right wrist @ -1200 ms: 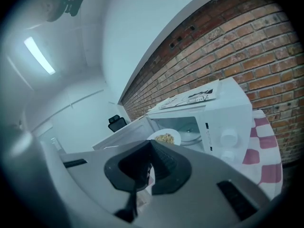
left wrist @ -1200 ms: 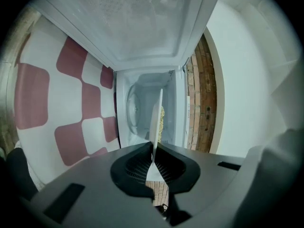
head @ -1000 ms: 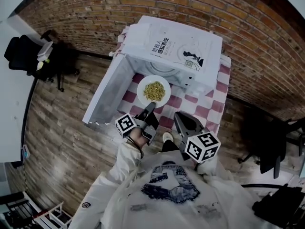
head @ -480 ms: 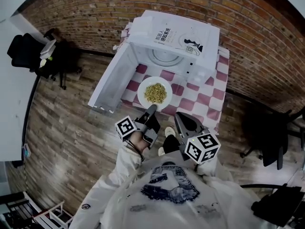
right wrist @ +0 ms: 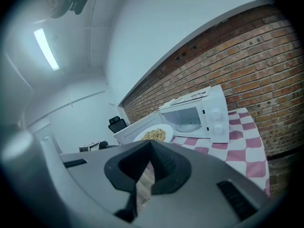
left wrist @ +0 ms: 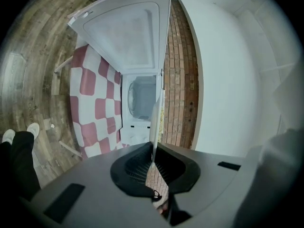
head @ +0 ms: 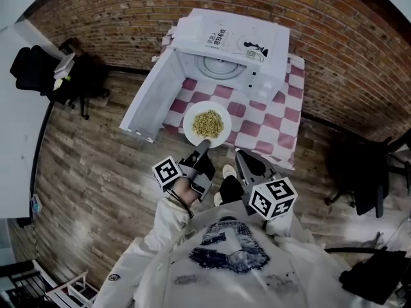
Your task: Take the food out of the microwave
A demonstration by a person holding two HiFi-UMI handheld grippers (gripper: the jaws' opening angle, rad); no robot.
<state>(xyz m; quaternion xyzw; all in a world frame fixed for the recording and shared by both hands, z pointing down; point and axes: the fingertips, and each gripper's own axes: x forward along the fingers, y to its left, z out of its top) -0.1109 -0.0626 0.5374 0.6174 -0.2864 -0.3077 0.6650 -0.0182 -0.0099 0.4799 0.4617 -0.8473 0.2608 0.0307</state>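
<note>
A white plate (head: 207, 124) heaped with yellowish food hangs over the near edge of the checked table, in front of the white microwave (head: 231, 43), whose door (head: 151, 101) stands wide open. My left gripper (head: 204, 147) is shut on the plate's near rim. In the left gripper view the plate (left wrist: 155, 122) shows edge-on, pinched between the jaws of the left gripper (left wrist: 153, 148), with the microwave's empty cavity (left wrist: 141, 99) beyond. My right gripper (head: 239, 154) hovers just right of the plate, shut and holding nothing. The right gripper view shows the right gripper (right wrist: 151, 146), the plate (right wrist: 154, 134) and the microwave (right wrist: 197, 118).
A red-and-white checked cloth covers the small table (head: 273, 117) against the brick wall (head: 334, 50). The open door juts left over the wooden floor (head: 90, 165). Black office chairs stand at far left (head: 38, 69) and right (head: 366, 185). My feet (head: 228, 172) are near the table's edge.
Both grippers and the plate have drawn back from the microwave toward me. The plate has moved from just outside the cavity to the table's near edge.
</note>
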